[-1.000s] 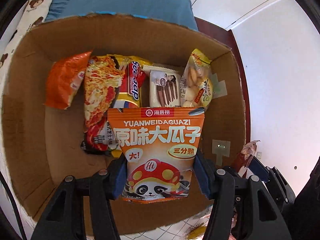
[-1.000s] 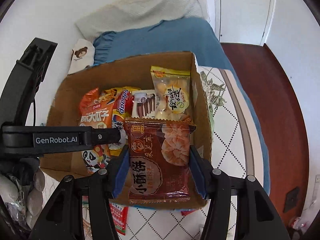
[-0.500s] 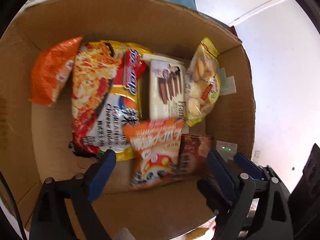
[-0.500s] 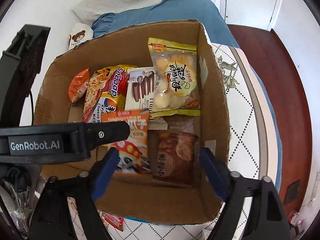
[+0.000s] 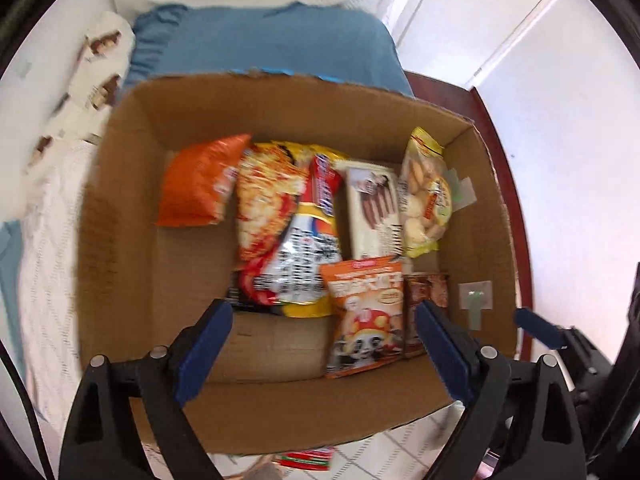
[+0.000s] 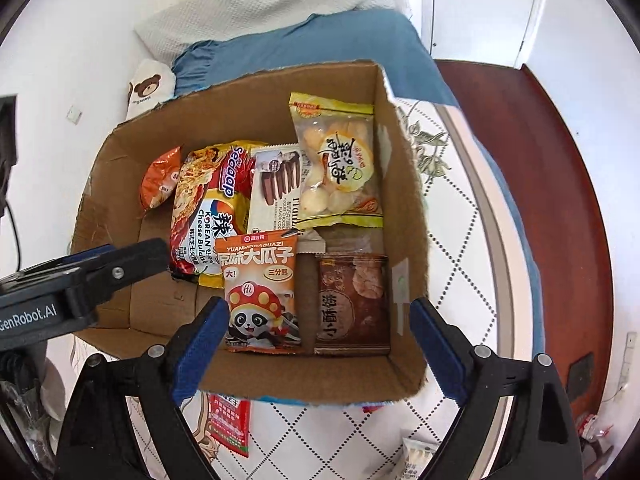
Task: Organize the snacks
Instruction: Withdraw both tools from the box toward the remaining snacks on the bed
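Note:
An open cardboard box (image 5: 132, 240) (image 6: 404, 216) stands on the bed. Near its front wall an orange panda seed packet (image 5: 364, 312) (image 6: 260, 292) lies flat beside a brown biscuit packet (image 5: 426, 292) (image 6: 352, 304). Behind them lie an orange chip bag (image 5: 200, 184), a noodle pack (image 5: 280, 232), a chocolate stick pack (image 5: 372, 216) and a yellow bun bag (image 5: 426, 196). My left gripper (image 5: 322, 312) hangs open above the box, holding nothing. My right gripper (image 6: 318, 308) hovers over the front edge, its jaws opening with nothing held between them.
A blue pillow (image 6: 320, 48) and a bear-print cloth (image 6: 146, 88) lie behind the box. On the quilted bedspread (image 6: 452, 280) in front of the box lies a red packet (image 6: 230, 420) and a pale one (image 6: 416, 456). Dark wood floor (image 6: 540, 200) runs along the right.
Both grippers let go: the seed packet and the biscuit packet dropped and now lie in the box. Both jaws went from shut to wide. The left gripper has lifted and pulled back.

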{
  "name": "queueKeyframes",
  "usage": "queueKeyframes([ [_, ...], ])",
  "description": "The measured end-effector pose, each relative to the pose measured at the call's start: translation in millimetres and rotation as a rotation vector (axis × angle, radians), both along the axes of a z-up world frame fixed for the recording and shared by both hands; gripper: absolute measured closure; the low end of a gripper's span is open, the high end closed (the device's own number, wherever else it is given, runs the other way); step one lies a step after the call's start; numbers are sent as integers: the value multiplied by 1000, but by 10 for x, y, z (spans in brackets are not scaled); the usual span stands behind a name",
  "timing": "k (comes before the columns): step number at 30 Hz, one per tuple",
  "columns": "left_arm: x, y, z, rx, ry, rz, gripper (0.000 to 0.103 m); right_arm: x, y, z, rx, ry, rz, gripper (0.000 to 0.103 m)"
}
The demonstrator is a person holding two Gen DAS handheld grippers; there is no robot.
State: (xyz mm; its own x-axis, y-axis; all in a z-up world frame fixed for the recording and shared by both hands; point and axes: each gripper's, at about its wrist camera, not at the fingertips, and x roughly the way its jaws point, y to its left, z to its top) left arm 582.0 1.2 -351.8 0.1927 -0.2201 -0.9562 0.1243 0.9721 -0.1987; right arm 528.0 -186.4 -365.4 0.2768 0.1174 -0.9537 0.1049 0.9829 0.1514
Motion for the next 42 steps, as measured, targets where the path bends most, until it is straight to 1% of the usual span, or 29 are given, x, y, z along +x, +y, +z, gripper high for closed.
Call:
queueKeyframes([
  [4, -192, 71, 103, 41, -65, 2, 10, -139, 14, 143, -6, -42, -2, 9],
  [8, -434, 174, 279, 75, -162, 9, 10, -306, 87, 325, -40, -98, 11, 9],
  [10, -549, 148, 292, 78, -196, 19, 10, -405, 126, 433, -52, -134, 15, 9],
  [13, -754, 206, 393, 76, -245, 30, 10, -557, 182, 608, -80, -196, 18, 9],
  [21, -1332, 294, 782, 83, -399, 29, 10, -1022, 281, 1033, -98, -320, 20, 9],
  [24, -1509, 315, 911, 78, -439, 29, 10, -1183, 315, 1179, -107, -363, 18, 9],
  [27, -1659, 320, 994, 76, -461, 25, 10, -1333, 351, 1309, -113, -403, 17, 9],
  [30, -1785, 319, 1061, 83, -481, 22, 10, -1466, 380, 1402, -80, -424, 13, 9],
  [32, -1871, 325, 1076, 73, -479, 16, 10, -1544, 368, 1415, -32, -416, 1, 9],
  [35, -2017, 289, 975, 100, -457, -4, 10, -1679, 298, 1310, 44, -366, -31, 9],
  [37, -2118, 233, 793, 106, -411, -48, 10, -1781, 226, 1140, 81, -306, -58, 9],
  [38, -2165, 208, 679, 113, -384, -61, 8, -1853, 165, 1011, 100, -263, -85, 9],
  [39, -2215, 187, 538, 116, -351, -72, 2, -1927, 100, 878, 114, -225, -114, 9],
  [42, -2334, 139, 57, 107, -217, -97, 0, -2225, -183, 424, 149, -99, -228, 9],
])
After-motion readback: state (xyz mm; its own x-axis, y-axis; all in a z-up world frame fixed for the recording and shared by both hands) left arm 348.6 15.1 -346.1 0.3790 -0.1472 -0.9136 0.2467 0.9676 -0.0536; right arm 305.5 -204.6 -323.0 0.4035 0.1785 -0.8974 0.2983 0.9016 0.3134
